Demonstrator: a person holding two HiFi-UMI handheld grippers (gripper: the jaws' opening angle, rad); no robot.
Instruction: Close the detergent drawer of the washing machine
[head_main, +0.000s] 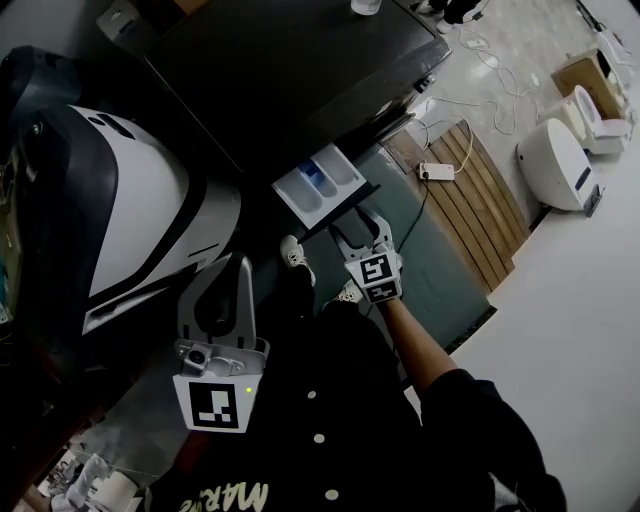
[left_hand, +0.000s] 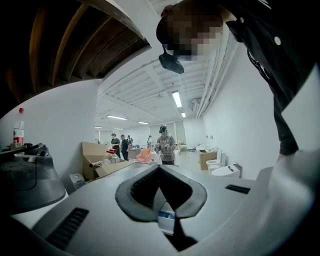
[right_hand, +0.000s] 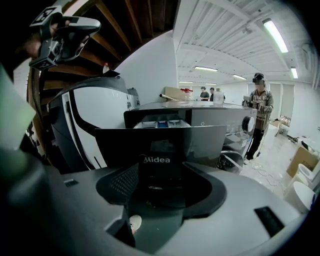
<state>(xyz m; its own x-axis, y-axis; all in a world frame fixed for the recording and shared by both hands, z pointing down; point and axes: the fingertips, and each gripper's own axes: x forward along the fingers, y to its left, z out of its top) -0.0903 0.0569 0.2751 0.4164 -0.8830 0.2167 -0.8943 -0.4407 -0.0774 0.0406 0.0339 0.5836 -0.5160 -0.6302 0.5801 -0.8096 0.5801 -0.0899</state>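
Dark grey washing machine (head_main: 290, 70), top loaded with nothing near the drawer side. Its detergent drawer (head_main: 320, 187), white plastic tray with a blue compartment and a dark glossy front panel, stands pulled well out of the machine body. Right gripper (head_main: 360, 232): released, jaws wide apart, nothing clamped; tips aimed at the drawer's front panel, which fills the right gripper view just ahead of them with its "Midea" lettering centred between the jaws. Contact with the panel: cannot tell. Left gripper (head_main: 238, 268): clenched, jaws meeting at the tips, empty; held left of the drawer, well apart from it.
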